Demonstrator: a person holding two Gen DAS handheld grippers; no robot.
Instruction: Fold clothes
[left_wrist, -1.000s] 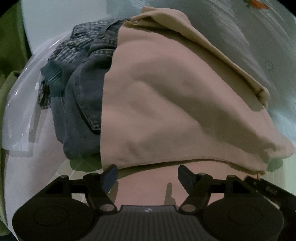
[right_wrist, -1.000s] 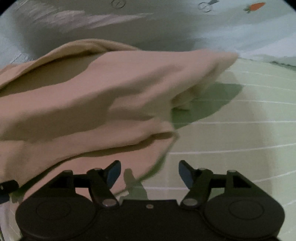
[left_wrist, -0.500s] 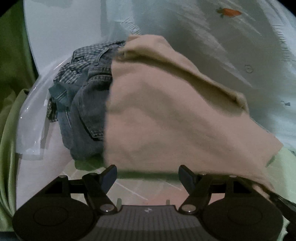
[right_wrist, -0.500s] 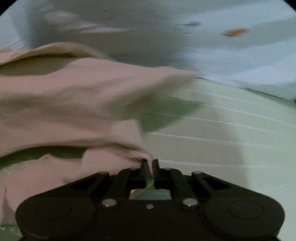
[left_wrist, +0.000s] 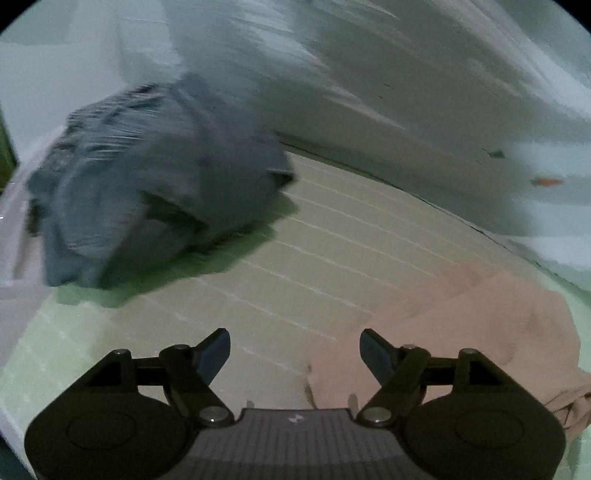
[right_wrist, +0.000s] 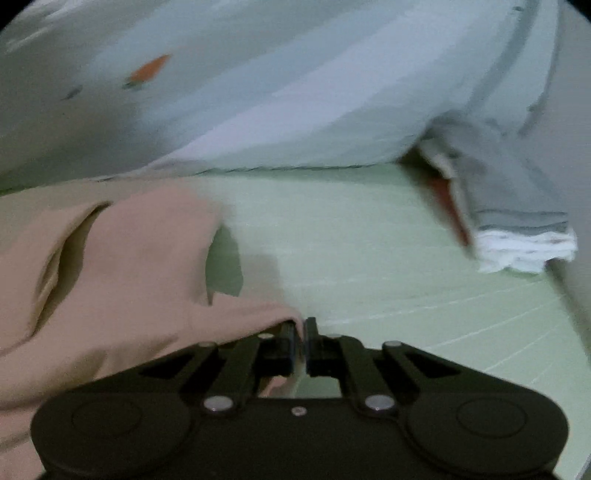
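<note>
Two hand-held grippers in view, one per wrist camera. Left hand-held gripper (left_wrist: 294, 350): jaws spread wide, nothing between them, over the pale green striped sheet (left_wrist: 332, 236). Right hand-held gripper (right_wrist: 302, 334): jaws clamped together on an edge of the beige garment (right_wrist: 122, 266), cloth pinched at the fingertips (right_wrist: 290, 332).

Beige garment, right wrist view: lies rumpled on the left side of the scene, one fold open like a pocket at far left; its gripped corner runs to the near centre. A patch of green sheet shows through a gap between the folds. Left wrist view: same garment (left_wrist: 480, 325) sits at near right, partly beneath the right finger of the open gripper.

Pile of denim clothes (left_wrist: 147, 192): far left in the left wrist view, heaped, blurred; details of individual pieces cannot be told. It rests on the sheet, well apart from the beige garment.

Light blue printed blanket (right_wrist: 295, 92): bunched along the far edge of the sheet; an orange carrot print (right_wrist: 147, 70) shows on it.

Folded grey and white cloth (right_wrist: 517, 229): far right in the right wrist view, blurred.
</note>
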